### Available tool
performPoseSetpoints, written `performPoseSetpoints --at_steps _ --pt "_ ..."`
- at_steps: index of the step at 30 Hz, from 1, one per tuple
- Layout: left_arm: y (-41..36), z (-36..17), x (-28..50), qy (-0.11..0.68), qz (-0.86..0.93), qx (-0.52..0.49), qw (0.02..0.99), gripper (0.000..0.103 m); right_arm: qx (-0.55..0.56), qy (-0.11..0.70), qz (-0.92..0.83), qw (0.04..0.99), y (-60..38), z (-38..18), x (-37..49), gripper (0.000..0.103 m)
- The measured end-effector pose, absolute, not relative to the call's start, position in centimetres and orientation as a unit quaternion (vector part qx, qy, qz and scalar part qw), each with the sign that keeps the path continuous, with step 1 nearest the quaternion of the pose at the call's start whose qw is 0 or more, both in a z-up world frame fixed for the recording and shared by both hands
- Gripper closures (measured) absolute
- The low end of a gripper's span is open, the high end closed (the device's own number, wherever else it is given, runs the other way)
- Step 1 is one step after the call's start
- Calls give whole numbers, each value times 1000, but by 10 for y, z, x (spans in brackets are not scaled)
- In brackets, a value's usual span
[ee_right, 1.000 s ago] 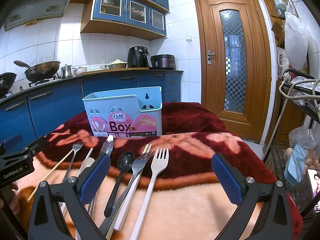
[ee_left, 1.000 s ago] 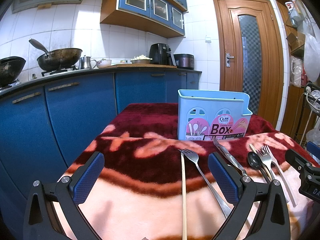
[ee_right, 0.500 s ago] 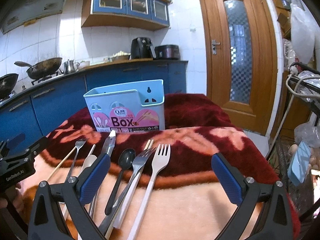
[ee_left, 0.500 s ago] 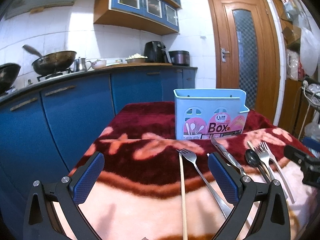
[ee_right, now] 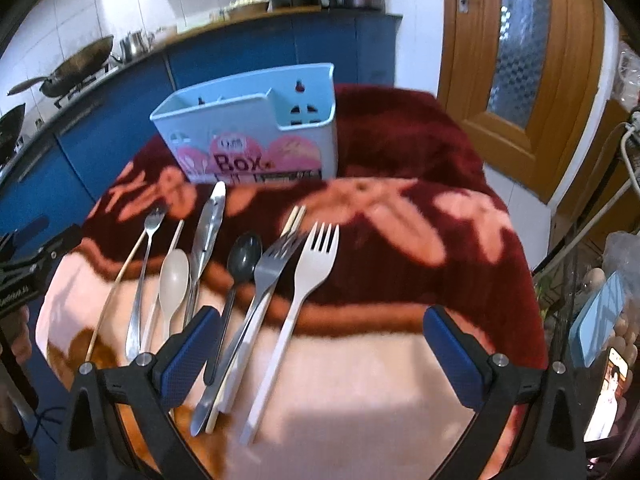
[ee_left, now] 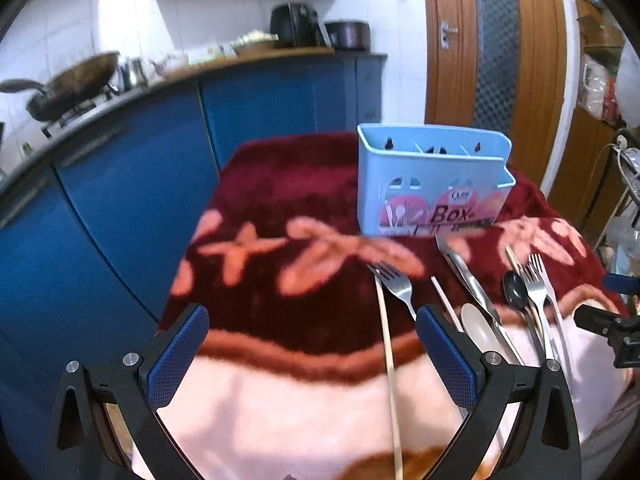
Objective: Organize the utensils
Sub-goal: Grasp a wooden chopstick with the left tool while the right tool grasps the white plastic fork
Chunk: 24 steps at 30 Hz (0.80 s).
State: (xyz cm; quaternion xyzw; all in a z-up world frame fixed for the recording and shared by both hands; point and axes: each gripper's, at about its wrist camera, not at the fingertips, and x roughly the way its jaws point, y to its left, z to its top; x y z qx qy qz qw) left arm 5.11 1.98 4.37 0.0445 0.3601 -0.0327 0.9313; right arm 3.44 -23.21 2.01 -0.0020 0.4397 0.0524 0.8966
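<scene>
In the left wrist view, the left gripper [ee_left: 312, 350] has been raised and tipped down, jaws apart and empty, so the blue box [ee_left: 432, 188] is now seen from above at the far right.

In the right wrist view, the right gripper [ee_right: 320, 354] has likewise been lifted, jaws apart, over the near utensils [ee_right: 224, 280]; a first pick is judged imminent, nothing yet stowed.

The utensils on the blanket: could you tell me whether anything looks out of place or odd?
Nothing damaged or spilled. The metal fork lies askew across the chopsticks, and the blue box holds no utensils yet.
</scene>
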Motion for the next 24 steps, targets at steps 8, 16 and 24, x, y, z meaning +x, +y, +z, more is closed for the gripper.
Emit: performPoseSetpoints --at_steps 8,16,24 --pt "10 28 74 451 -68 65 888 15 -22 510 55 858 -229 23 56 26" --pt "-2 13 87 525 -104 69 842 50 0 585 77 807 -226 10 75 50" --pt "-11 4 93 564 -120 85 812 71 -10 615 96 783 -214 2 85 72"
